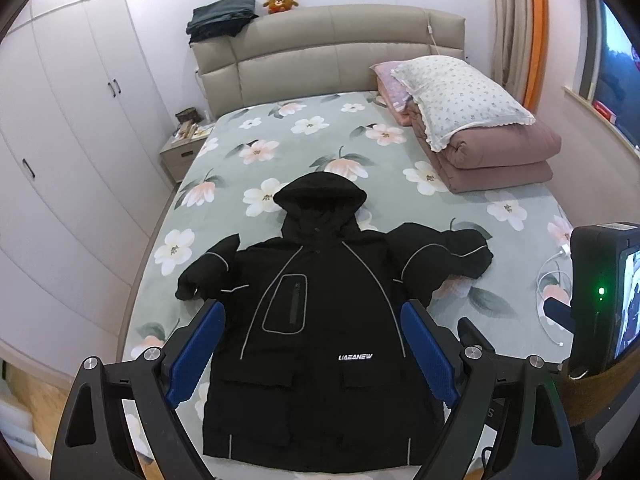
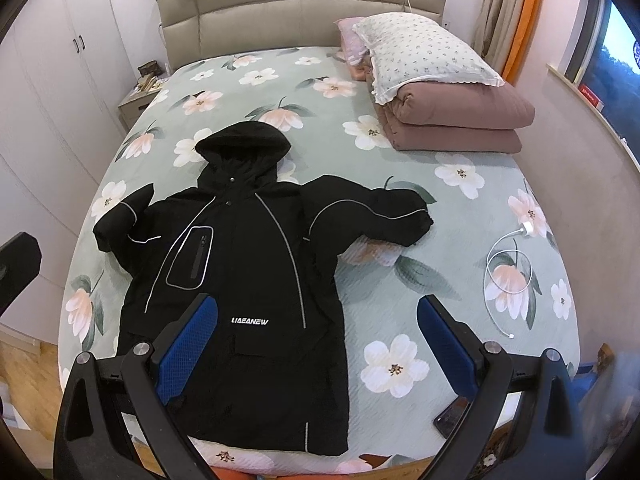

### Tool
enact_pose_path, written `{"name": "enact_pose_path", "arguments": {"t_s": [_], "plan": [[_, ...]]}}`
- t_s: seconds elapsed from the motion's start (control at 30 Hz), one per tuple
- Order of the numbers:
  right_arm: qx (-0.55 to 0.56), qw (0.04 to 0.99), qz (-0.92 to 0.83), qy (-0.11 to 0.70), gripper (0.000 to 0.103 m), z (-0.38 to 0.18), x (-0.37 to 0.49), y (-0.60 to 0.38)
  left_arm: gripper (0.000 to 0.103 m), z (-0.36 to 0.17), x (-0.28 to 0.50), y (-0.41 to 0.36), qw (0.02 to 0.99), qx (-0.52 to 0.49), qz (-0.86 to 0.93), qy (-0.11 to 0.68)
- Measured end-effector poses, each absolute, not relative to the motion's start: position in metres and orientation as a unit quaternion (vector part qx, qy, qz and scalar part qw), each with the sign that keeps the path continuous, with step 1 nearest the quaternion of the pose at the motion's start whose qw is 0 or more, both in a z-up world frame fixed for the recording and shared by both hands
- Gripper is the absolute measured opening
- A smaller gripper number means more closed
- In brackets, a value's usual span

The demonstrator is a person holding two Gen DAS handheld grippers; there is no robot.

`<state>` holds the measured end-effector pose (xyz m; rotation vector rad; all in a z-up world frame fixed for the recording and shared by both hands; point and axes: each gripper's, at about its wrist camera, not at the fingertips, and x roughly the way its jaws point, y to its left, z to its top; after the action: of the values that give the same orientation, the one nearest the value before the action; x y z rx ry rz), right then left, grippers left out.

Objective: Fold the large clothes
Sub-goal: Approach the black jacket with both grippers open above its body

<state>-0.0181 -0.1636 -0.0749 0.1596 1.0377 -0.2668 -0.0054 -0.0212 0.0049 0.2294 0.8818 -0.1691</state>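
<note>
A black hooded jacket (image 1: 316, 320) lies flat, front up, on the floral bed, hood toward the headboard and both sleeves spread out. It also shows in the right wrist view (image 2: 240, 264). My left gripper (image 1: 314, 312) is open and empty, held above the jacket's lower body, fingers either side of the chest. My right gripper (image 2: 318, 308) is open and empty, above the jacket's right hem edge and the sheet. The right gripper's body shows at the right edge of the left wrist view (image 1: 600, 296).
A folded pink quilt (image 2: 452, 120) with a floral pillow (image 2: 424, 52) sits at the bed's far right. A white charging cable (image 2: 508, 272) lies on the sheet (image 2: 400, 280) right of the jacket. A phone (image 2: 452, 418) lies at the near bed edge. Wardrobes (image 1: 72, 128) and a nightstand (image 1: 180, 152) stand left.
</note>
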Motion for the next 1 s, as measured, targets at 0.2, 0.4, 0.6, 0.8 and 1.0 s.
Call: {"name": "enact_pose_path", "arguments": {"t_s": [0.2,0.4,0.6,0.8,1.0], "plan": [[0.070,0.852,-0.124,0.503,0.101,-0.078,-0.016,-0.144,0.090,-0.001,0.003,-0.002,0.891,0.099,-0.075,0.437],[0.065,0.844,-0.115,0.520,0.101,-0.087,-0.008,-0.116,0.090,-0.019,0.014,0.032,0.880,0.083,-0.062,0.464],[0.063,0.838,-0.104,0.532,0.101,-0.095,0.005,-0.075,0.090,-0.038,0.026,0.081,0.870,0.063,-0.045,0.487],[0.045,0.826,-0.094,0.554,0.101,-0.113,0.019,-0.028,0.090,-0.058,0.042,0.129,0.858,0.039,-0.042,0.510],[0.029,0.822,-0.089,0.561,0.101,-0.120,0.034,0.013,0.090,-0.072,0.061,0.172,0.854,0.027,-0.036,0.519]]}}
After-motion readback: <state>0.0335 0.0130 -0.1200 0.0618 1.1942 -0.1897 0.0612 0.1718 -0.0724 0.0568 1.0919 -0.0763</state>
